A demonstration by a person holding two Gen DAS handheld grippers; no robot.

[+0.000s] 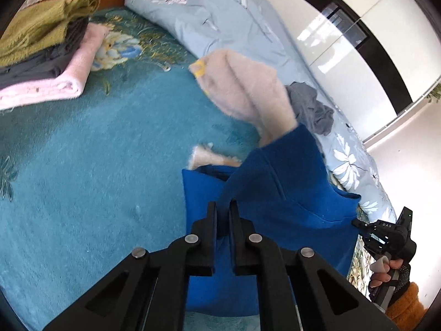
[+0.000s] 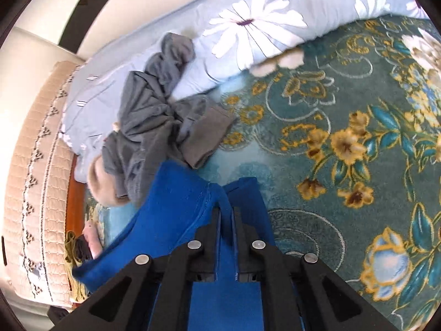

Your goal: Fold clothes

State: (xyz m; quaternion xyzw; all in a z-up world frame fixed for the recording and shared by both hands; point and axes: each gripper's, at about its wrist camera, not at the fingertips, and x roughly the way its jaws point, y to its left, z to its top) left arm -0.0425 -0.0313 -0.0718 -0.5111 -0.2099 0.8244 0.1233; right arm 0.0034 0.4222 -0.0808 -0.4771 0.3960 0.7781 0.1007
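Note:
A royal-blue garment [image 1: 278, 193] hangs lifted over the teal bed blanket [image 1: 82, 171], held at two spots. My left gripper [image 1: 222, 207] is shut on one edge of it. My right gripper [image 2: 226, 212] is shut on another edge of the blue garment [image 2: 176, 201]; the same right gripper [image 1: 358, 224] shows small at the lower right of the left wrist view, held by a hand. A fuzzy beige garment [image 1: 245, 91] rises behind the blue cloth, blurred. A crumpled grey garment [image 2: 154, 115] lies against the floral duvet [image 2: 248, 27].
A folded stack sits at the far left: olive knit [image 1: 41, 24] on top, dark grey in the middle, pink towel [image 1: 55, 82] below. The light-blue floral duvet [image 1: 220, 19] runs along the bed's far side. A quilted beige headboard cover [image 2: 30, 165] borders the bed.

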